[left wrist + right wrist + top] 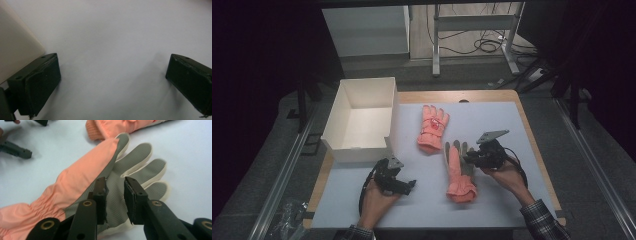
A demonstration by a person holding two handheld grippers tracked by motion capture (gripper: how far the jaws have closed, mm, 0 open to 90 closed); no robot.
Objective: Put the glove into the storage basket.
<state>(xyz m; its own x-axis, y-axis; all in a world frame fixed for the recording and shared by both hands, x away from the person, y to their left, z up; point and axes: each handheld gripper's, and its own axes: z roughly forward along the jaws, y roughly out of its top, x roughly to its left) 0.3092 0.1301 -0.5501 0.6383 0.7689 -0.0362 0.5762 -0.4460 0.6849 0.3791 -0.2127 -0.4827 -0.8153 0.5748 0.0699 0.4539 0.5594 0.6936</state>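
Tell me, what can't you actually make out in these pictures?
- Right gripper over the near glove: gripper view doesn't settle whether pads touch fabric.
- White box: its near wall hides part of the floor, high view.
- Far glove: its red attachment is too small to identify, high view.

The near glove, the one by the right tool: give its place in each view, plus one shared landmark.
High view: the near glove lies right of centre, cuff toward the person, beside the right tool.
Right gripper view: it spans the middle, grey palm under the jaws.
Left gripper view: not in it.
Shared landmark: the far glove.
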